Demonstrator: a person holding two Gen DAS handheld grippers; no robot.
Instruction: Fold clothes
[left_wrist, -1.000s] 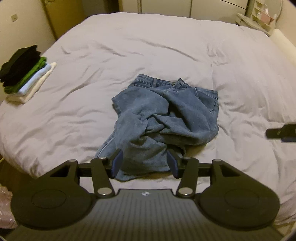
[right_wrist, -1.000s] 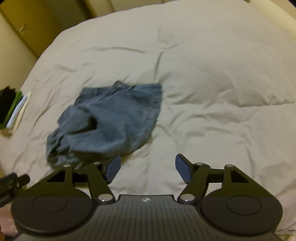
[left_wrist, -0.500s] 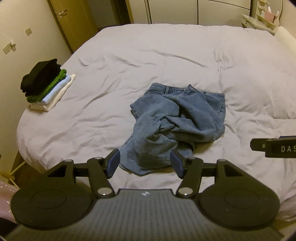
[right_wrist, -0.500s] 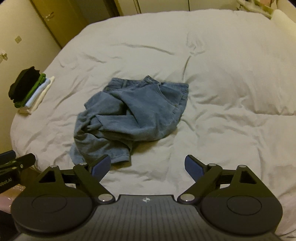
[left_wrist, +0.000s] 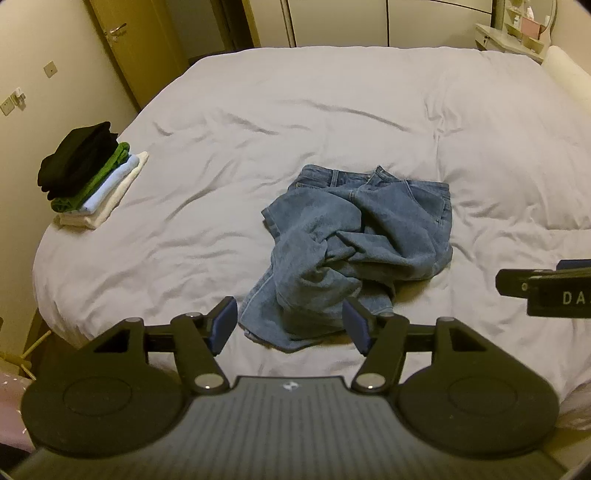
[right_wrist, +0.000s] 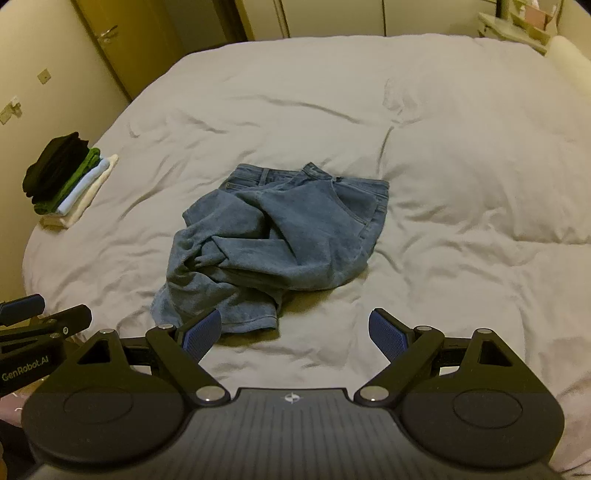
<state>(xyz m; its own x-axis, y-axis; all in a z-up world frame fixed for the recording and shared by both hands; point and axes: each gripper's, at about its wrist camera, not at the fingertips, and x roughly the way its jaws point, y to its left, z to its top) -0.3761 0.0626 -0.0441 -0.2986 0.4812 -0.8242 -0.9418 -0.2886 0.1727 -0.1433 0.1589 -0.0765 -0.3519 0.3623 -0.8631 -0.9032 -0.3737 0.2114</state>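
A crumpled pair of blue jeans (left_wrist: 354, 251) (right_wrist: 273, 243) lies in a heap in the middle of the bed, waistband at the far side, a leg hem trailing toward me. My left gripper (left_wrist: 290, 325) hangs open above the bed's near edge, just short of the hem, with nothing between its blue pads. My right gripper (right_wrist: 295, 330) is also open and empty, to the right of the hem. Each gripper shows at the edge of the other's view.
The bed is covered by a wrinkled white duvet (left_wrist: 295, 110) (right_wrist: 443, 166). A stack of folded clothes (left_wrist: 86, 173) (right_wrist: 64, 179), black on top, sits at the bed's left edge. A wooden door (left_wrist: 125, 48) and wall stand to the left, a shelf (left_wrist: 517, 33) at the far right.
Both grippers have pulled back and up from the jeans, so more of the bed and room shows. The jeans lie unmoved. The right gripper's jaws stand wider apart than before.
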